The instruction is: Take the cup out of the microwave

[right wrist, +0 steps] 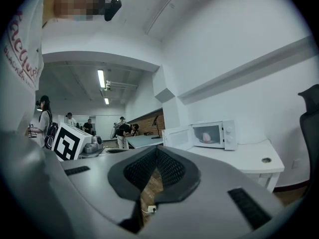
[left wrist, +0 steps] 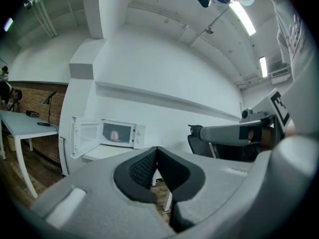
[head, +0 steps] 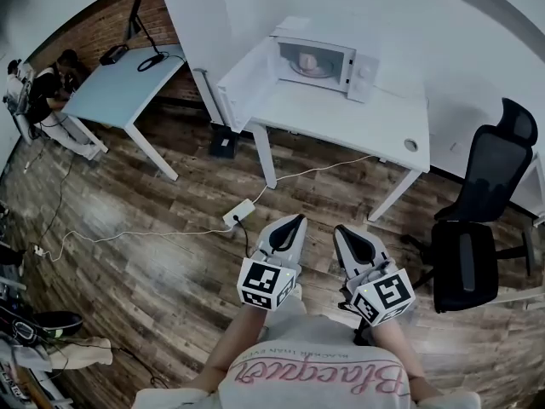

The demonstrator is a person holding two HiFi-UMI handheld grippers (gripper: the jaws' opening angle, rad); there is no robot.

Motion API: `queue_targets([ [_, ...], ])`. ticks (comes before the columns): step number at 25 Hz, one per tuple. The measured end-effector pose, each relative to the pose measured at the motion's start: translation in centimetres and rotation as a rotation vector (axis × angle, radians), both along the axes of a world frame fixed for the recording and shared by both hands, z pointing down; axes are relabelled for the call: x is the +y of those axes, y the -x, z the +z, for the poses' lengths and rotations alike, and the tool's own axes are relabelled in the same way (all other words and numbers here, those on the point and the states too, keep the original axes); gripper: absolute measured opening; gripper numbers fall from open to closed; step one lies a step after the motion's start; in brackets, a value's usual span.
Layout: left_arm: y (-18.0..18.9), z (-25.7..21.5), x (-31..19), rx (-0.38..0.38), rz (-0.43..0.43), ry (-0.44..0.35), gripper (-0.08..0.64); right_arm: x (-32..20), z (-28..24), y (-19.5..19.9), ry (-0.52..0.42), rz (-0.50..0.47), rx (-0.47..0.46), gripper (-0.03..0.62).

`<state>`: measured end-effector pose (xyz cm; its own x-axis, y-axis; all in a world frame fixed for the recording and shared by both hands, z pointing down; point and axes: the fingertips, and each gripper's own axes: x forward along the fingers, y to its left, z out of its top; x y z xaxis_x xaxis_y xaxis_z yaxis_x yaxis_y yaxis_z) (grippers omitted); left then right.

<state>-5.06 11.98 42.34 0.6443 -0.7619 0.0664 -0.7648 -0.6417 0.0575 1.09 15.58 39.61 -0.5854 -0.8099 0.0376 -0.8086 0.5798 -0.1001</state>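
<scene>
Left tongs [head: 297,219], right tongs [head: 341,229] closed, well apart from cup [head: 307,60]

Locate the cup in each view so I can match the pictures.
Head view: cup at upper centre, inside the microwave on the white table.
Left gripper view: cup left of centre, inside the microwave.
Right gripper view: cup right of centre, inside the microwave.
Shared landmark: the microwave's open door, on the cup's left in every view.
</scene>
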Motion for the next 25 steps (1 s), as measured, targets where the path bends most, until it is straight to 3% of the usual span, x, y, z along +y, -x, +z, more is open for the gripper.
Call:
queue_targets([
  [13,2.1,-0.3,-7.9,-0.007,0.050,-0.004,0.005,-7.8,-0.7,2.3,-0.012,0.040,0.013,0.012],
  [25,2.6,0.4,-10.6,0.020,0.068,0.015,0.005,-10.7,0.0,2.7,0.015,0.055,0.034,0.012],
])
